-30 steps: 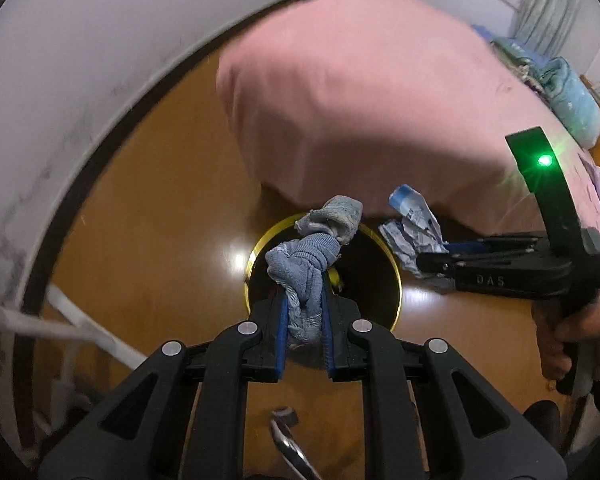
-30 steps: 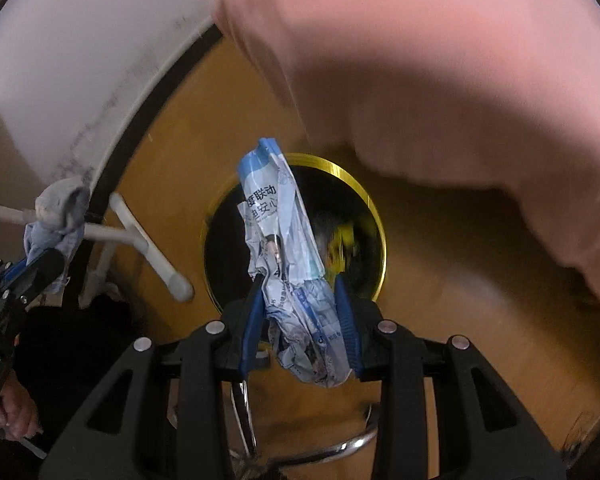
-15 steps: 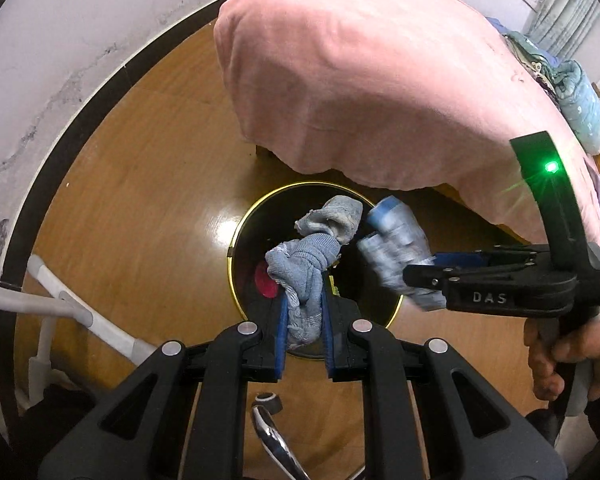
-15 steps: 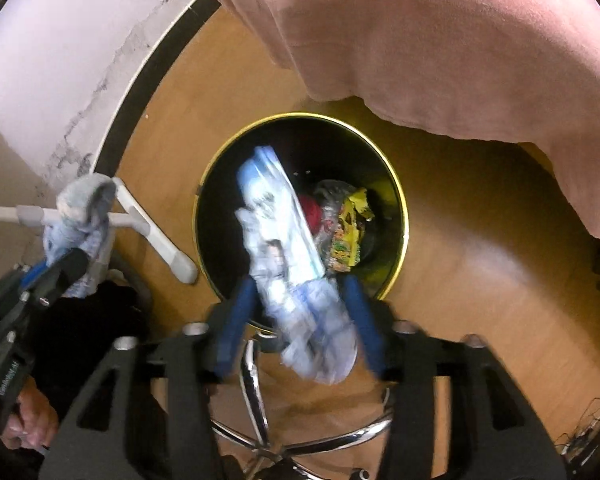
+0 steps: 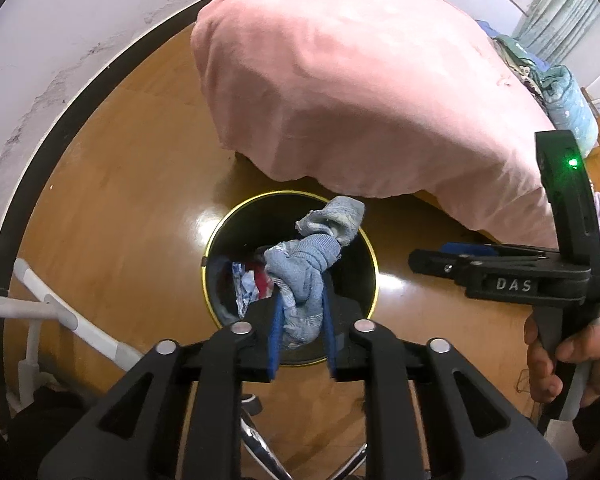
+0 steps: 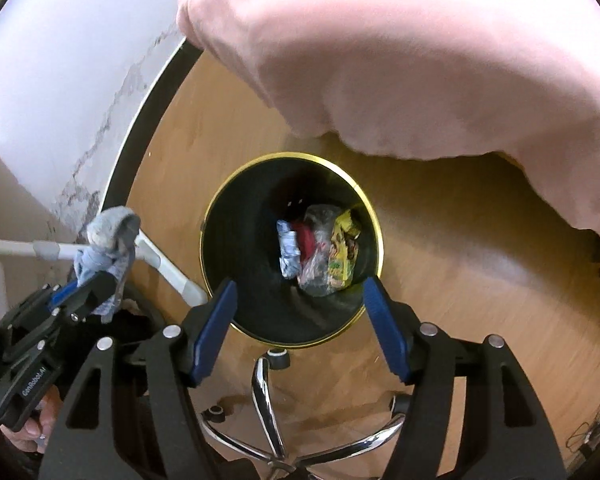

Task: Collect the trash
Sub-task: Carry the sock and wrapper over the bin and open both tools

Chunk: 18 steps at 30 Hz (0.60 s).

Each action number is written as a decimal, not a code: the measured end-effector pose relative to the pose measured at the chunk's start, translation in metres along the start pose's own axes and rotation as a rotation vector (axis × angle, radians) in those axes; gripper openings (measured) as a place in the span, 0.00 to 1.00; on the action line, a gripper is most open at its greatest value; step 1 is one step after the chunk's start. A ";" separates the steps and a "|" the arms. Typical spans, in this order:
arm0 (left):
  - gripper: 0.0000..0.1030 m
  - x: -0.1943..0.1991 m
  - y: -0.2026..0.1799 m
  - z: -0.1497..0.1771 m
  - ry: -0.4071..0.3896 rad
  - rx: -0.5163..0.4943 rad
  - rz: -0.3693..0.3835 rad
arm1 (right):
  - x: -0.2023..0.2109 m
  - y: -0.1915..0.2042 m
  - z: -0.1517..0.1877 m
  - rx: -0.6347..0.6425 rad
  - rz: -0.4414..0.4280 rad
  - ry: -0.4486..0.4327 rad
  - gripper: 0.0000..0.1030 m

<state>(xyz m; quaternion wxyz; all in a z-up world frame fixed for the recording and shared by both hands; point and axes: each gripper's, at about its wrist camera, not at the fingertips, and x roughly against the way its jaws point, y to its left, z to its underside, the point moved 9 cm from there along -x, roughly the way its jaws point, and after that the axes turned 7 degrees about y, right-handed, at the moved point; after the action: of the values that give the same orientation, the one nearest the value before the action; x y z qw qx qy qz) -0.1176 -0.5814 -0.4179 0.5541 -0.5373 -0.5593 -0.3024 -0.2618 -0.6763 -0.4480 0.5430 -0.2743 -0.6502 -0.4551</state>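
Note:
A black bin (image 5: 206, 268) with a gold rim (image 6: 292, 155) stands on the wooden floor beside the bed. My left gripper (image 5: 302, 292) hovers over its mouth. Its jaws are opening, and a knotted blue-grey rag (image 5: 308, 268) still sits between them, touching both pads. The rag (image 6: 108, 236) and left gripper (image 6: 96, 284) also show at the left of the right wrist view. My right gripper (image 6: 299, 282) is above the bin, jaws opening with nothing between them. A crumpled blue-and-white wrapper (image 6: 289, 252) lies inside the bin, next to a yellow packet (image 6: 342, 252) and clear plastic (image 6: 320, 224).
A pink bedspread (image 5: 360, 92) overhangs the floor just behind the bin. White tube rails (image 5: 72, 320) run along the wall on the left. A chrome chair base (image 6: 268, 412) with castors sits right under the grippers. A hand (image 5: 560, 360) holds the right gripper (image 5: 420, 254).
The right gripper's jaws spread and the blue-and-white wrapper dropped from them into the bin. The left gripper's pads moved a little apart around the rag. Both views drew back from the bedspread.

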 end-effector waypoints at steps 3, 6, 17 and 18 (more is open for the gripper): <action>0.64 0.019 -0.003 -0.007 -0.047 -0.004 -0.025 | 0.023 -0.003 -0.004 -0.009 -0.005 -0.048 0.65; 0.65 0.040 -0.010 -0.010 -0.073 -0.017 -0.012 | 0.051 0.003 -0.007 0.007 -0.003 -0.101 0.66; 0.93 0.265 -0.007 0.017 -0.422 -0.088 -0.151 | 0.179 0.144 -0.005 0.333 0.017 -0.343 0.80; 0.93 0.285 0.004 0.024 -0.449 -0.069 -0.174 | 0.187 0.167 -0.002 0.378 0.007 -0.360 0.80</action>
<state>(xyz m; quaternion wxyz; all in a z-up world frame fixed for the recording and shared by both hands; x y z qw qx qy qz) -0.0668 -0.4821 -0.1546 0.3693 -0.5596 -0.7018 -0.2410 -0.1675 -0.6316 -0.2206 0.4618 -0.2470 -0.8088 -0.2674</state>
